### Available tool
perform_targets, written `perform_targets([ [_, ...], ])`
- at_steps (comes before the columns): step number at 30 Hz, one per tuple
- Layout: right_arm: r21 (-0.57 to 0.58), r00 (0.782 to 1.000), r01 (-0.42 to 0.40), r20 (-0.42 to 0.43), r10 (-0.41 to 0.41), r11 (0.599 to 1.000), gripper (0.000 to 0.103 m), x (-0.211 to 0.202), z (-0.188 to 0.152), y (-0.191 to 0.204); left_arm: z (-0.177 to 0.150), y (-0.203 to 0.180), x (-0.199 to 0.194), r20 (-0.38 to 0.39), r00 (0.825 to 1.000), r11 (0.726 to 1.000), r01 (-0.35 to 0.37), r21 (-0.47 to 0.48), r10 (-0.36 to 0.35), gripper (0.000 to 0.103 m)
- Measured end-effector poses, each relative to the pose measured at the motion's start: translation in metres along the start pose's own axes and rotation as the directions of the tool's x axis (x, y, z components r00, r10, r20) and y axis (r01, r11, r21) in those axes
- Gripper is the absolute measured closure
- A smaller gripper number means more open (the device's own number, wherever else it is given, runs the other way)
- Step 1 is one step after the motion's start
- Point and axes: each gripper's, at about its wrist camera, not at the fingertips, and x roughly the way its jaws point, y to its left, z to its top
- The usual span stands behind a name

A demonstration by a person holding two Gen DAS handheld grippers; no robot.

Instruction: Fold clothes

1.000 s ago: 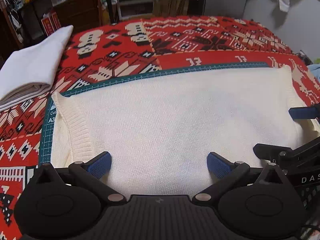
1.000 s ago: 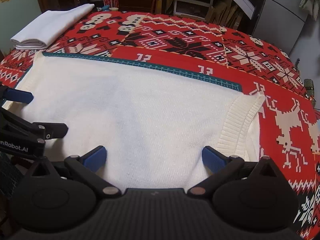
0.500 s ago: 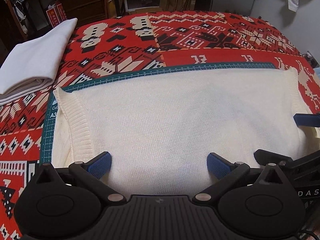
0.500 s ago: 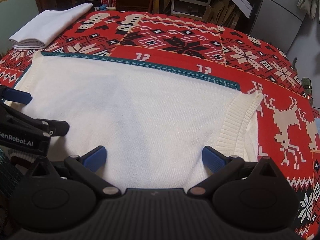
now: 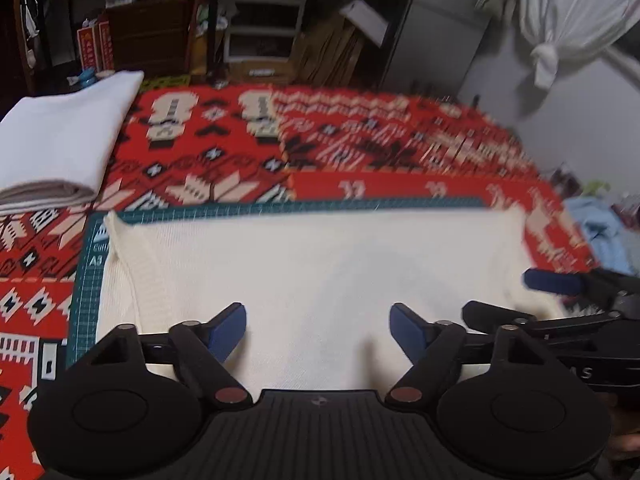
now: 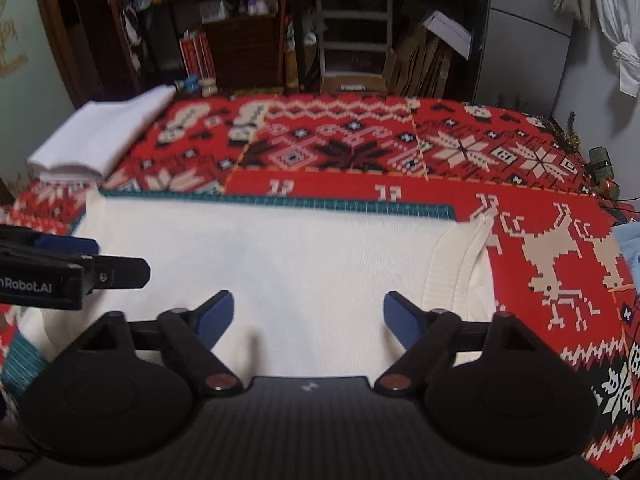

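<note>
Sweater (image 5: 320, 280), cream knit, lies flat on a green cutting mat (image 5: 86, 280), which sits on a red patterned blanket (image 5: 208, 152). Its far edge runs parallel to the mat's ruled far edge, leaving a narrow green strip exposed. A ribbed band (image 5: 144, 272) curves down near the left edge; a matching ribbed band (image 6: 452, 268) curves down near the right edge, which overhangs the mat onto the blanket. Beyond the mat, the blanket is open across its centre and right. A folded white cloth stack (image 5: 68, 144) occupies the far left corner, well apart from the sweater. A light blue fabric (image 5: 604, 236) lies at the right margin; detail is blurred. Shelving and boxes stand behind the table. No containers are involved. Left gripper (image 5: 318, 326) is spread wide, blue pads (image 5: 230, 326) above the sweater's near portion, clamping nothing; contact with the knit cannot be determined. Right gripper (image 6: 308, 318) is likewise spread wide over the sweater's near right portion, empty, positioned just beside the left gripper.
</note>
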Motion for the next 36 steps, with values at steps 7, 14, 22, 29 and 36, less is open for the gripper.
perform_targets([
  [7, 0.038, 0.999, -0.042, 0.023, 0.041, 0.998, 0.087, 0.021, 0.018, 0.003, 0.022, 0.019, 0.025, -0.017, 0.991, 0.986, 0.129, -0.109, -0.132, 0.089],
  [14, 0.087, 0.998, -0.062, 0.033, 0.060, 0.994, 0.097, 0.056, 0.029, 0.003, 0.029, 0.045, 0.061, -0.054, 0.983, 0.964, 0.158, -0.215, -0.174, 0.096],
  [22, 0.142, 0.999, 0.043, 0.012, -0.045, 0.989, 0.097, 0.069, 0.020, -0.037, 0.023, 0.074, 0.058, -0.041, 0.994, 0.977, 0.096, -0.192, -0.105, 0.099],
  [29, 0.229, 0.993, 0.108, 0.028, -0.118, 0.967, 0.103, 0.060, 0.015, -0.084, 0.018, 0.113, 0.038, -0.009, 1.000, 0.976, 0.005, -0.216, -0.007, 0.099],
  [36, 0.187, 1.000, 0.010, 0.026, -0.015, 0.982, 0.100, 0.050, 0.015, -0.051, 0.013, 0.106, 0.030, -0.005, 0.991, 0.957, 0.127, -0.262, -0.133, 0.099],
])
